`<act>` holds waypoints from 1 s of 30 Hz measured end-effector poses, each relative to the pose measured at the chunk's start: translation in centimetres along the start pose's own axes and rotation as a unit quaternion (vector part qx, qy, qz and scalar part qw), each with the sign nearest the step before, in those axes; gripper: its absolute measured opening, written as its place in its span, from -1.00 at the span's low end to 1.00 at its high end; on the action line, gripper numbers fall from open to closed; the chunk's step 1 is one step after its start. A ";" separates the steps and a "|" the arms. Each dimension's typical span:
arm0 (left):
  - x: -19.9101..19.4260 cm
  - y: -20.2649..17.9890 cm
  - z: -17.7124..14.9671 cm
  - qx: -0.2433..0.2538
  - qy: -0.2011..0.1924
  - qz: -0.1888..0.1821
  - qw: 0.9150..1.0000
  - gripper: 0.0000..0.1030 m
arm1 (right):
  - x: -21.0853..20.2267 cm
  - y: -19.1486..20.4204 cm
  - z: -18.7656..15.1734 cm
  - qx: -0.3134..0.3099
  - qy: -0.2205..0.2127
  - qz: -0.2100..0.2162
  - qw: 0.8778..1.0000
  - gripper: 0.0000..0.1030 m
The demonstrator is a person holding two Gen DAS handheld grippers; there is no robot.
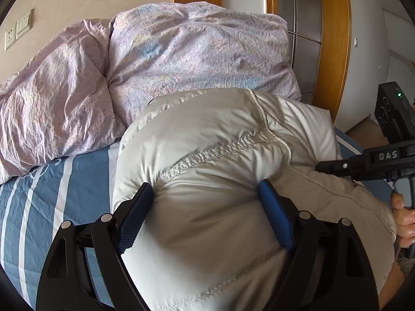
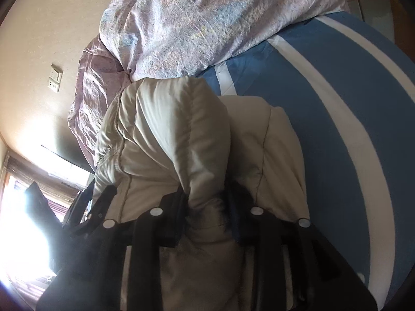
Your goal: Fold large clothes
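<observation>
A puffy cream down jacket [image 1: 207,134] lies bunched on the blue-and-white striped bed sheet [image 1: 52,181]. My left gripper [image 1: 207,191] straddles a thick fold of the jacket, its blue pads [image 1: 272,204] pressed into the fabric on both sides. The right gripper's black body [image 1: 363,163] reaches in from the right edge, its tips buried in the jacket. In the right wrist view, my right gripper [image 2: 206,207] is shut on a bunched fold of the jacket [image 2: 166,129], which rises between the fingers.
A crumpled lilac floral duvet [image 1: 181,51] is piled behind the jacket and also shows in the right wrist view [image 2: 197,26]. A wooden door frame [image 1: 334,39] stands right. A bright window [image 2: 23,220] is at the left.
</observation>
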State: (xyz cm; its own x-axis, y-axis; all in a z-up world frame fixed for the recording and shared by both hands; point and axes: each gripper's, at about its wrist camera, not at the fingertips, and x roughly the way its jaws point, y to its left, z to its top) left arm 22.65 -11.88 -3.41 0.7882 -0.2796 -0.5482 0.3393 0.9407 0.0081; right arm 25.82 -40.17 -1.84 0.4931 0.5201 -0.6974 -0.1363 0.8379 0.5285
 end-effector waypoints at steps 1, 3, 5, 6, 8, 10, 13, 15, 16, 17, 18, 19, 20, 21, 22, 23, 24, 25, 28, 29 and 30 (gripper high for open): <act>0.0 0.0 0.0 -0.001 0.000 0.000 1.000 0.62 | -0.5 0.1 -0.2 0.002 0.001 0.003 1.000 -0.29; 0.0 0.1 0.0 -0.002 -0.001 0.000 1.000 0.62 | -1.0 0.0 -0.5 0.004 0.004 0.012 1.000 -0.12; 0.0 0.0 0.0 -0.002 -0.002 0.002 1.000 0.62 | -1.2 -0.2 -0.7 0.003 0.004 0.011 1.000 -0.12; 0.0 -0.1 0.0 -0.002 -0.003 0.003 1.000 0.62 | -1.0 -0.3 -0.8 0.004 0.005 0.007 1.000 -0.15; -0.1 -0.2 -0.1 -0.001 -0.004 0.005 1.000 0.62 | -0.6 -0.5 -0.9 0.007 0.006 -0.006 1.000 -0.22; 0.0 -0.3 0.0 0.001 -0.004 0.009 1.000 0.62 | -0.2 -0.5 -0.9 0.004 0.006 -0.017 1.000 -0.25; 0.1 -0.6 0.0 0.004 -0.003 0.015 1.000 0.62 | 0.0 -0.6 -1.0 -0.001 0.005 -0.022 1.000 -0.28; 0.1 -0.7 0.0 0.006 -0.003 0.018 1.000 0.63 | 0.1 -0.9 -1.1 -0.001 0.005 -0.018 1.000 -0.28; 0.2 -0.9 0.0 0.008 -0.002 0.021 1.000 0.63 | 0.2 -1.2 -1.1 0.001 0.004 -0.013 1.000 -0.28; 0.2 -1.0 0.1 0.010 -0.002 0.024 1.000 0.63 | 0.2 -1.3 -1.2 0.002 0.003 -0.011 1.000 -0.28; 0.2 -1.1 0.1 0.012 -0.002 0.027 1.000 0.63 | 0.3 -1.5 -1.2 0.004 0.002 -0.007 1.000 -0.28; 0.3 -1.2 0.1 0.014 -0.001 0.030 0.999 0.63 | 0.4 -1.8 -1.2 0.005 0.001 -0.003 1.000 -0.28; 0.3 -1.3 0.1 0.016 -0.001 0.032 0.999 0.64 | 0.6 -2.0 -1.2 0.006 0.000 0.000 1.000 -0.29; 0.4 -1.4 0.1 0.017 0.000 0.035 0.999 0.64 | 0.7 -2.2 -1.2 0.008 -0.001 0.003 1.000 -0.29; 0.5 -1.5 0.1 0.018 0.000 0.038 0.999 0.65 | 0.8 -2.3 -1.2 0.008 -0.002 0.004 1.000 -0.29; 0.6 -1.6 0.1 0.019 -0.001 0.040 0.999 0.65 | 0.9 -2.4 -1.2 0.007 -0.003 0.004 1.000 -0.30; 0.7 -1.7 0.1 0.021 -0.001 0.043 0.999 0.66 | 1.0 -2.5 -1.3 0.005 -0.005 0.004 1.000 -0.30; 0.8 -1.8 0.1 0.021 -0.002 0.046 0.999 0.66 | 1.1 -2.6 -1.3 0.003 -0.005 0.003 1.000 -0.30; 1.1 -2.1 0.0 0.021 -0.007 0.053 0.998 0.67 | 1.3 -2.9 -1.4 0.001 -0.009 0.004 1.000 -0.30; 1.1 -2.1 0.0 0.022 -0.006 0.054 0.998 0.68 | 1.3 -2.9 -1.5 0.002 -0.010 0.004 1.000 -0.30; 1.1 -2.1 0.0 0.023 -0.006 0.055 0.998 0.68 | 1.3 -2.9 -1.5 0.004 -0.009 0.005 1.000 -0.30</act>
State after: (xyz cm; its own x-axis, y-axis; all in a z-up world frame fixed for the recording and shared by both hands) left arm 22.79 -14.18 -4.05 0.8281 -0.1778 -0.5317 0.2737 0.9559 0.1066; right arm 25.63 -41.71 -5.03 0.5074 0.5245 -0.6837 -0.1344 0.8319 0.5385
